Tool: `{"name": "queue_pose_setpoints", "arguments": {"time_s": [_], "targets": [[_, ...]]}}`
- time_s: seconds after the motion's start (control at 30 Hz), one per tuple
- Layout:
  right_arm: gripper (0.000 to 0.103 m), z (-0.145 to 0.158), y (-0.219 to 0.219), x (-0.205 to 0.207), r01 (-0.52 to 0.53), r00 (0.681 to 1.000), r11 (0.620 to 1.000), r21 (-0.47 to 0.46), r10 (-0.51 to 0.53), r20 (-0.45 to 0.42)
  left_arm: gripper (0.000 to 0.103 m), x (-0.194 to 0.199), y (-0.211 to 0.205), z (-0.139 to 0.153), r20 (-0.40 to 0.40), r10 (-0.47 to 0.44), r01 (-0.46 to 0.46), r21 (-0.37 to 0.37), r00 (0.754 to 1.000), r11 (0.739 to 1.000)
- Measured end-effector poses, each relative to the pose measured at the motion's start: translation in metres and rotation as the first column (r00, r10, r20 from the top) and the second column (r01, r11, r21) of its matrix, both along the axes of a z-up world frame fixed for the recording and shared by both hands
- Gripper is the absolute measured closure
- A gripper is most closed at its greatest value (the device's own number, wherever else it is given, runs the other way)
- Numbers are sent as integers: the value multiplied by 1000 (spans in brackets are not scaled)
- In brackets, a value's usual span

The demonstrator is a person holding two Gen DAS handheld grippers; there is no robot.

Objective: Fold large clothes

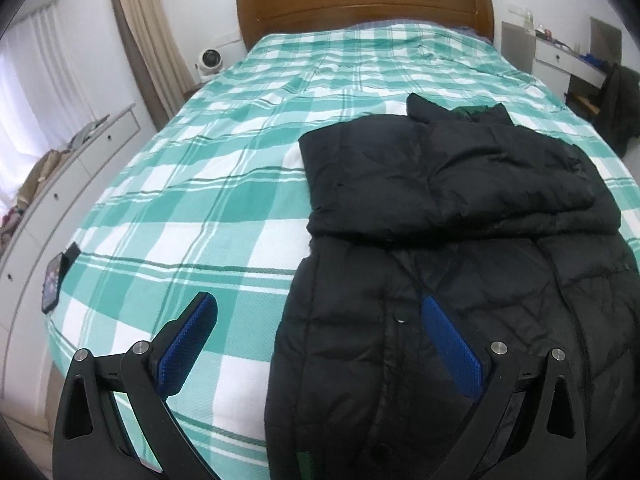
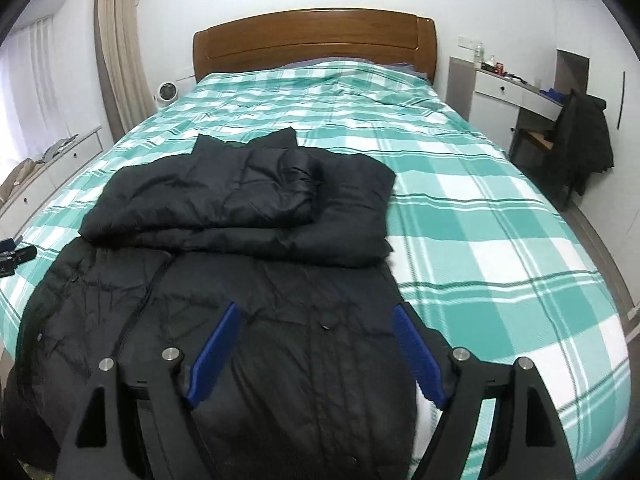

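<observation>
Both tools (image 1: pixel 320 340) (image 2: pixel 316 336) gape empty above the black jacket (image 1: pixel 460 280).

Both wrist views look down from the bed's (image 1: pixel 200 184) foot toward the headboard (image 2: pixel 312 40), sharing the black jacket (image 1: pixel 460 280).

Ahead of the right gripper (image 2: pixel 316 354), whose blue pads (image 2: pixel 214 354) look ribbed and matt, the black jacket (image 2: pixel 248 240) is quilted, faintly shiny cloth. Beyond lie the soft woven checked bedspread (image 2: pixel 480 216) and a glossy, smooth wooden headboard (image 2: pixel 312 40).
</observation>
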State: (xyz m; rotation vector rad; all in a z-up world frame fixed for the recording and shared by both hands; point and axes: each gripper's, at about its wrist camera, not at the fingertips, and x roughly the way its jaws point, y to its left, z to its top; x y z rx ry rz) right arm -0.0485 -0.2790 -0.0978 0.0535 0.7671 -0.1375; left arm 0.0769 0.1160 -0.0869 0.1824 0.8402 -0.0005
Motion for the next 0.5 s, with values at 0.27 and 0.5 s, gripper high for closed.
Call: {"name": "queue_pose_setpoints", "arguments": {"time_s": [0.27,0.5], "targets": [[22,-4,3,-13,5,1000,1000,7,-5,-14,1,-9,-6,10,24,-2,2,30,1000,1000],[22,-7,11,-16,-2,1000,1000,20,2,-22,1,-14,-2,7,8,16,-17,33,1000,999]]}}
